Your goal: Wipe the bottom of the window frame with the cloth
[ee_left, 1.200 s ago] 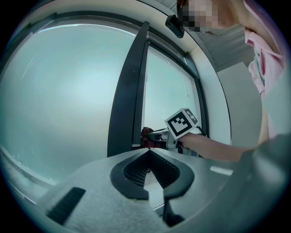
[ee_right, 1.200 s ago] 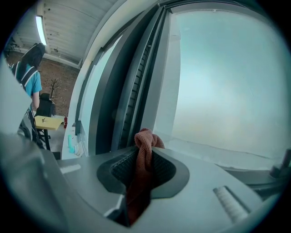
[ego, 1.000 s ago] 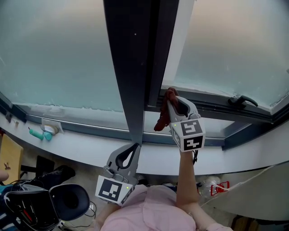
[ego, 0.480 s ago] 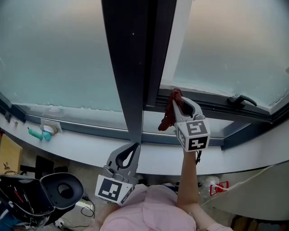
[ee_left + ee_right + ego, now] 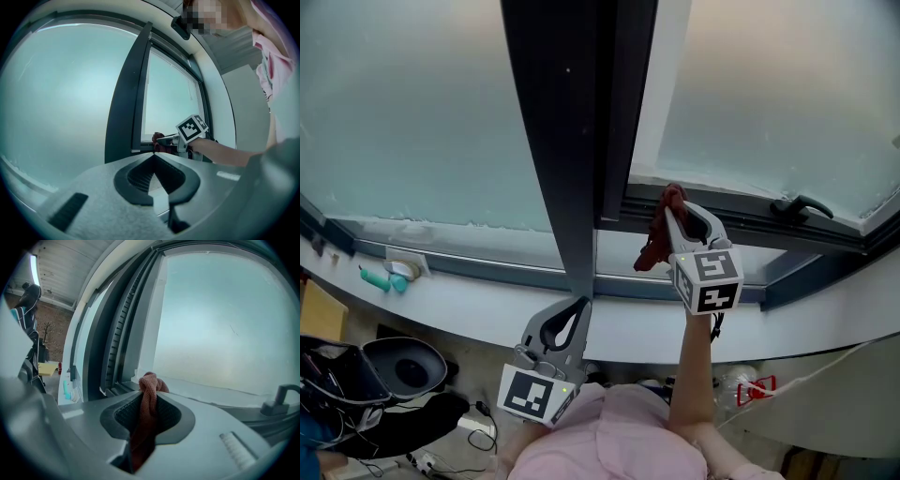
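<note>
The crumpled rust-red cloth (image 5: 150, 380) stands out against the black ribbed pads (image 5: 123, 414) of the pale grey right tool (image 5: 148, 401). The pale grey left tool (image 5: 580, 303) matches it, and both carry black-and-white square markers. The dark charcoal window frame (image 5: 567, 141) divides frosted pale blue-green glass (image 5: 412, 112). In the head view, a pink shirt (image 5: 609, 441) shows at 6 o'clock and a small turquoise object (image 5: 380, 277) at 9 o'clock.

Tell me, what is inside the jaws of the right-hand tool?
A reddish-brown cloth, pinched in the right gripper's shut jaws. Its bunched end pokes out toward the window frame. How much cloth lies deeper between the jaws is covered.
</note>
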The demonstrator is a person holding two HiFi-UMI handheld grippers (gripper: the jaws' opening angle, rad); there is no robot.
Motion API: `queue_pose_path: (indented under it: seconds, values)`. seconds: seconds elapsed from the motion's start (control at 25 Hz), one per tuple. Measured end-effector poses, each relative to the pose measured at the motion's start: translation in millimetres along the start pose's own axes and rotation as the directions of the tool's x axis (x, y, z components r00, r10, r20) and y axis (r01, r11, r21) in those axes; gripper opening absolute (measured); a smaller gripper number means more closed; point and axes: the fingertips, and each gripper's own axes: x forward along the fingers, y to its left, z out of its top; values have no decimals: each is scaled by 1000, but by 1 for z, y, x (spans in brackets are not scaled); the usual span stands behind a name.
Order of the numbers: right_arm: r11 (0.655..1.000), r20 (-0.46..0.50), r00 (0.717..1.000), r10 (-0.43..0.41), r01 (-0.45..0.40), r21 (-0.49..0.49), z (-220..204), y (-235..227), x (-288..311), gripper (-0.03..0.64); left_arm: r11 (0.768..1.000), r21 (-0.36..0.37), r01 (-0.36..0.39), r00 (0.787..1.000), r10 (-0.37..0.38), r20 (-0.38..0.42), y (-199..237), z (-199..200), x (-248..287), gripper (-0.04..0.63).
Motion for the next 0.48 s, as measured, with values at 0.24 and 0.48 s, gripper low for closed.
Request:
queue_pose_path:
  seconds: [0.24,0.48]
  values:
    - [1000,2,1000,-11,11,12,-3,-8,-3,75,1000,0,-7,1000,7,0,1,-1,1,-2]
    - [999,4,1000,-29,29,22,-5,-15,-7,75,1000,-2,-8,1000,8,-12,1,-4,2,-2]
